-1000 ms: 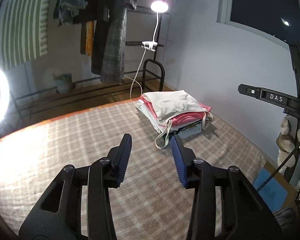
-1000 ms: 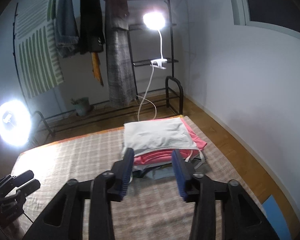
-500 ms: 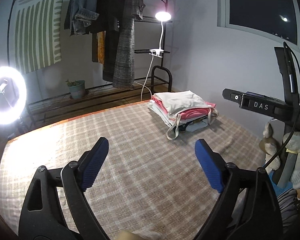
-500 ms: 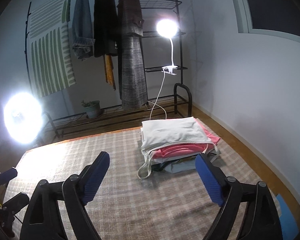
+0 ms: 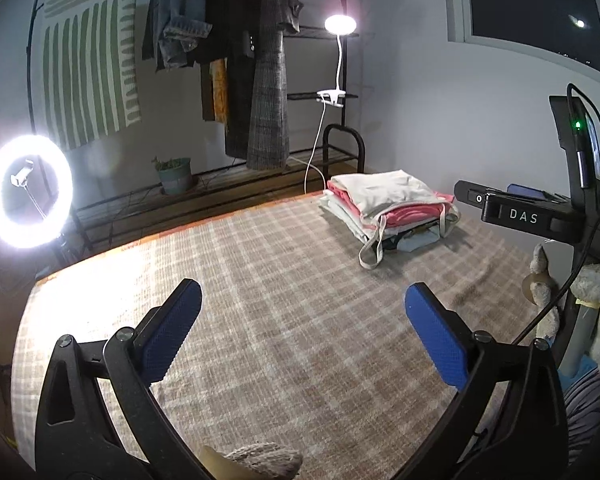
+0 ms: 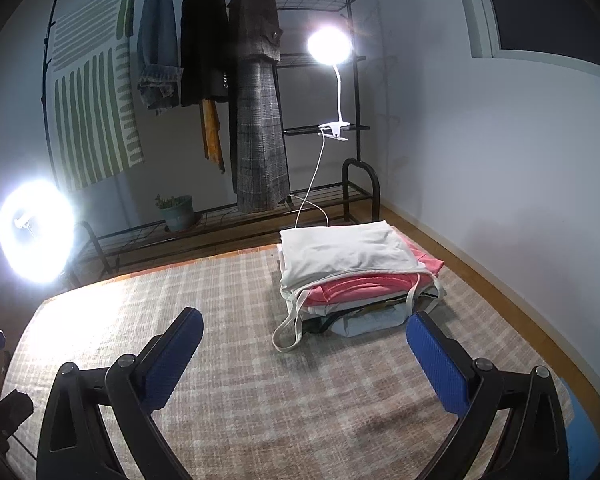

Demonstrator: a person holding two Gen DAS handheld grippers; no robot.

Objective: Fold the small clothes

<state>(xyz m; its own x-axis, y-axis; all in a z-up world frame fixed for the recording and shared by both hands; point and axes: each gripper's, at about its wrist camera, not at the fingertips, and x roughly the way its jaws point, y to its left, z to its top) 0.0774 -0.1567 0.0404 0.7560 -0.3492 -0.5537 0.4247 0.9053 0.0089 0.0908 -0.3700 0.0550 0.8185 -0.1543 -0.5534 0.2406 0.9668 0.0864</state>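
A stack of folded clothes (image 5: 384, 196) (image 6: 340, 252) lies at the far right of a checked blanket (image 5: 280, 280) (image 6: 220, 300). A white top with shoulder straps is uppermost, with pink pieces under it and pale blue and dark ones at the bottom. One strap (image 6: 290, 328) loops down onto the blanket. My left gripper (image 5: 302, 292) hovers over the blanket, short of the stack and to its left; its jaws are opening wide with nothing between them. My right gripper (image 6: 304, 316) points at the stack's near edge, also opening and empty.
A ring light (image 5: 28, 192) glares at the left. Behind the blanket stands a clothes rack (image 5: 260, 60) with hanging coats, a clip lamp (image 5: 340, 26) and a plant pot (image 5: 175, 174). A black stand marked DAS (image 5: 520, 214) and a plush toy (image 5: 596, 280) crowd the right edge.
Both grippers' jaws went from narrow to wide apart, with nothing in them. Both drew back from the stack, which now looks farther off.
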